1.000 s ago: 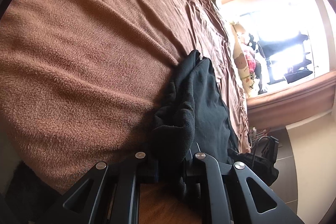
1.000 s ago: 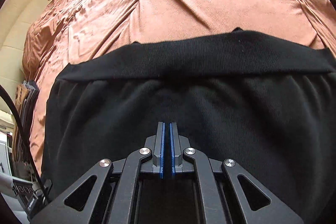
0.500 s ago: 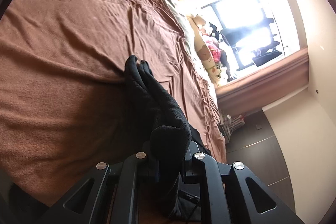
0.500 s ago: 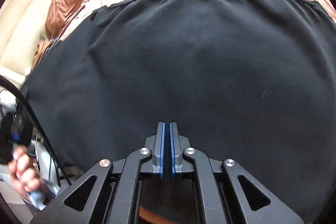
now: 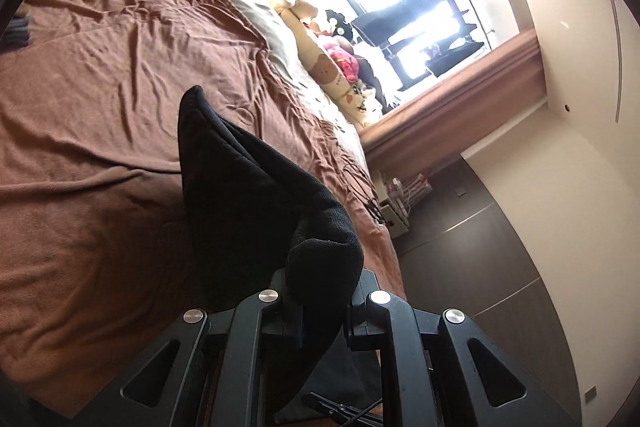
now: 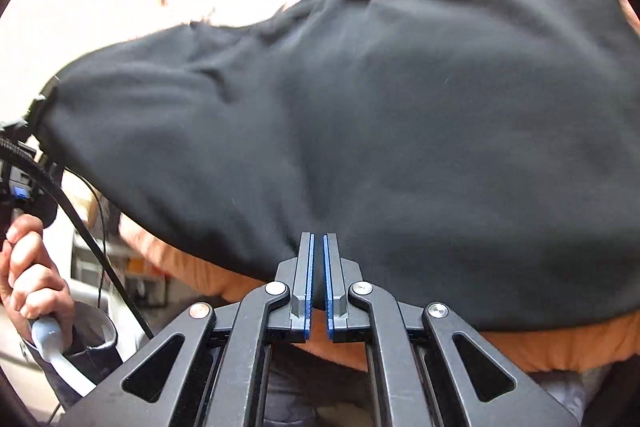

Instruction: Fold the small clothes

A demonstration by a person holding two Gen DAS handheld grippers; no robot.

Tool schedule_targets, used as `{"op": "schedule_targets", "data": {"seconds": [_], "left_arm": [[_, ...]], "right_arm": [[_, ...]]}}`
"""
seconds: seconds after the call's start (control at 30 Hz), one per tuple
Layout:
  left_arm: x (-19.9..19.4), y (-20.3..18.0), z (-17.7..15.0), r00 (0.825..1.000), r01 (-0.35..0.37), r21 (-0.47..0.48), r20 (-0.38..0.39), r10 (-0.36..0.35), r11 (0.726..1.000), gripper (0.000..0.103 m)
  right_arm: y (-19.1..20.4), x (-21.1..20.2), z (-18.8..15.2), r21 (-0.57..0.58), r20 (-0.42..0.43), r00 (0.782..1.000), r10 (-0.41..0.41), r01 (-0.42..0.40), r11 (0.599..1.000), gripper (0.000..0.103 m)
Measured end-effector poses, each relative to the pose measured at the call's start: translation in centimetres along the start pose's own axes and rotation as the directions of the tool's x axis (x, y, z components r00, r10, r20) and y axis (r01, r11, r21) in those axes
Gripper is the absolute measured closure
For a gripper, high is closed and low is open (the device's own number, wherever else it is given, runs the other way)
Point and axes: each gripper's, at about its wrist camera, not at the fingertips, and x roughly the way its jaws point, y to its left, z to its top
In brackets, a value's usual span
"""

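A black garment point(image 5: 248, 195) hangs lifted above the brown bed cover point(image 5: 88, 107). My left gripper point(image 5: 320, 291) is shut on a bunched edge of it, which hides the fingertips. In the right wrist view the same black garment point(image 6: 380, 99) fills most of the frame, spread wide and raised off the bed. My right gripper point(image 6: 318, 247) is shut on its lower edge, with the blue pads close together on the cloth.
A stack of folded dark clothes point(image 5: 16, 31) lies at the far left of the bed. Pillows and soft toys point(image 5: 332, 71) line the window side. A hand point(image 6: 28, 279) holding the other gripper's handle and a cable point(image 6: 80, 223) show at the left.
Both grippers have lifted the garment up off the bed. The left view has swung up toward the window. In the right view the waistband has gone out of sight and the cloth hangs free.
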Motion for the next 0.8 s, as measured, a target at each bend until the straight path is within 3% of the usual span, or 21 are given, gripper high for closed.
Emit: {"op": "schedule_targets", "data": {"seconds": [0.33, 0.57, 0.7, 0.73, 0.77, 0.8], "left_arm": [[5.4, -7.6, -1.9, 0.993, 0.074, 0.102, -0.104, -0.064, 0.992, 0.089], [8.8, -11.0, -3.8, 0.983, 0.090, 0.151, -0.173, -0.063, 0.984, 0.089], [10.7, -12.6, -5.1, 0.973, 0.105, 0.177, -0.220, -0.065, 0.979, 0.089], [11.2, -13.1, -5.7, 0.970, 0.109, 0.184, -0.233, -0.065, 0.977, 0.089], [11.8, -13.5, -6.2, 0.967, 0.113, 0.191, -0.247, -0.063, 0.975, 0.089], [12.4, -13.8, -6.7, 0.964, 0.116, 0.198, -0.260, -0.062, 0.973, 0.089]], "right_arm": [[-4.5, -8.3, -1.4, 0.061, 0.192, 0.981, 0.030, -0.043, 0.997, 0.101], [-7.2, -11.4, -3.0, 0.098, 0.264, 0.964, 0.031, -0.059, 0.993, 0.101], [-8.2, -14.3, -5.6, 0.125, 0.307, 0.951, 0.028, -0.070, 0.990, 0.099], [-8.6, -14.9, -5.9, 0.131, 0.314, 0.949, 0.032, -0.076, 0.988, 0.096], [-8.9, -15.5, -6.4, 0.135, 0.323, 0.946, 0.034, -0.081, 0.988, 0.082], [-9.3, -16.0, -6.8, 0.139, 0.336, 0.941, 0.033, -0.084, 0.987, 0.061]]}}
